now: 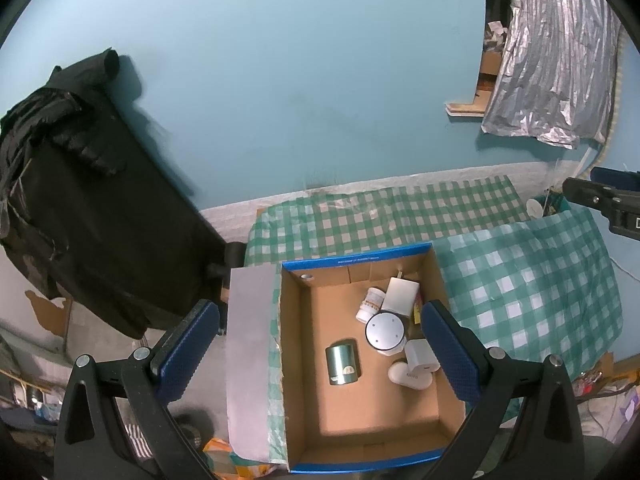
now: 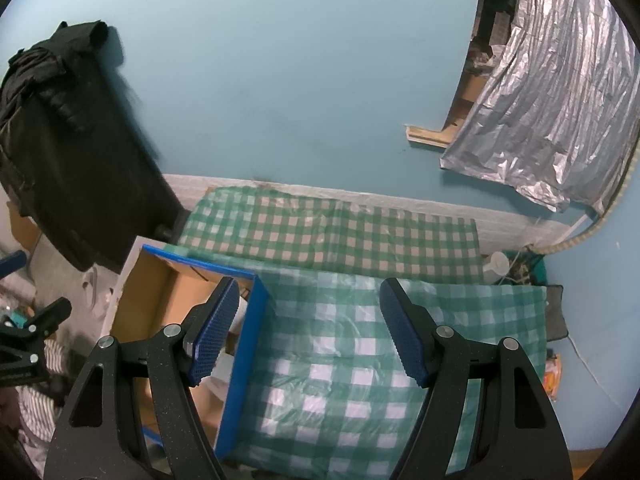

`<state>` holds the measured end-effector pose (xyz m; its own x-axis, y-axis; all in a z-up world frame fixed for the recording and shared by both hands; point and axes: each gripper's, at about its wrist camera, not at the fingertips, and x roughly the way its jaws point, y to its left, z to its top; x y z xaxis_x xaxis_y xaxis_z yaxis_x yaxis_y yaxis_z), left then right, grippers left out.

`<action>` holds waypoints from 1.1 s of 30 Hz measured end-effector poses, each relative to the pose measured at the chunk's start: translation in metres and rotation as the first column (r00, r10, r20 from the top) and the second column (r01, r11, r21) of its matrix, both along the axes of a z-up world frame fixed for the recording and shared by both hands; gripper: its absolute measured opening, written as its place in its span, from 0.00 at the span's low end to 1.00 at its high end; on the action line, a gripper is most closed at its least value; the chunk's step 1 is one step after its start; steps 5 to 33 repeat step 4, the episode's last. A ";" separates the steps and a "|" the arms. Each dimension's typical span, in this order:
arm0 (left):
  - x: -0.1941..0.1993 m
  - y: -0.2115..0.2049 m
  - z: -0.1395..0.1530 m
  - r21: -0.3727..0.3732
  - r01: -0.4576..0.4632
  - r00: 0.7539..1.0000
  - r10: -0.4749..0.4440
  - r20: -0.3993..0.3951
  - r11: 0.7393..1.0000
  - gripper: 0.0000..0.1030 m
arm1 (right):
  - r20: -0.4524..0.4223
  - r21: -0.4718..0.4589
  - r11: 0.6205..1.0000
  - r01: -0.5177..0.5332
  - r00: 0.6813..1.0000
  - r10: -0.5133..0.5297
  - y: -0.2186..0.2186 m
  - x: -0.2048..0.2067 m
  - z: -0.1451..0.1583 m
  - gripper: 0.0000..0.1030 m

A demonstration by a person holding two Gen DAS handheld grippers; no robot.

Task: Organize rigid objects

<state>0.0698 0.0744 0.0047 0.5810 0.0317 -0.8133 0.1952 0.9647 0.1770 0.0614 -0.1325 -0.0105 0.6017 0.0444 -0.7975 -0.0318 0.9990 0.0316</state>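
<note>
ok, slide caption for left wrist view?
Open left gripper above cardboard box holding green tin and white containers.

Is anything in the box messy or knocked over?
Yes. The green can lies on its side in the middle of the box, and a white bottle lies tipped by the far wall. The other white things are heaped in a jumble on the right, not lined up. Nothing looks spilled or broken.

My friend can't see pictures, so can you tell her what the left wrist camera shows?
An open cardboard box with blue edges sits on a green checked cloth, seen from above between the left gripper's open, empty jaws. Inside lie a green tin, a round white container, a white bottle and other white items. A blue wall is behind.
</note>
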 end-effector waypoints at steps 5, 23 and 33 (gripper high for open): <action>-0.002 -0.001 0.001 0.004 0.000 1.000 0.000 0.004 1.000 0.99 | -0.005 -0.002 1.000 -0.004 1.000 0.004 0.002 0.001 0.000 0.70; -0.002 -0.001 0.001 0.004 0.000 1.000 0.000 0.004 1.000 0.99 | -0.005 -0.002 1.000 -0.004 1.000 0.004 0.002 0.001 0.000 0.70; -0.002 -0.001 0.001 0.004 0.000 1.000 0.000 0.004 1.000 0.99 | -0.005 -0.002 1.000 -0.004 1.000 0.004 0.002 0.001 0.000 0.70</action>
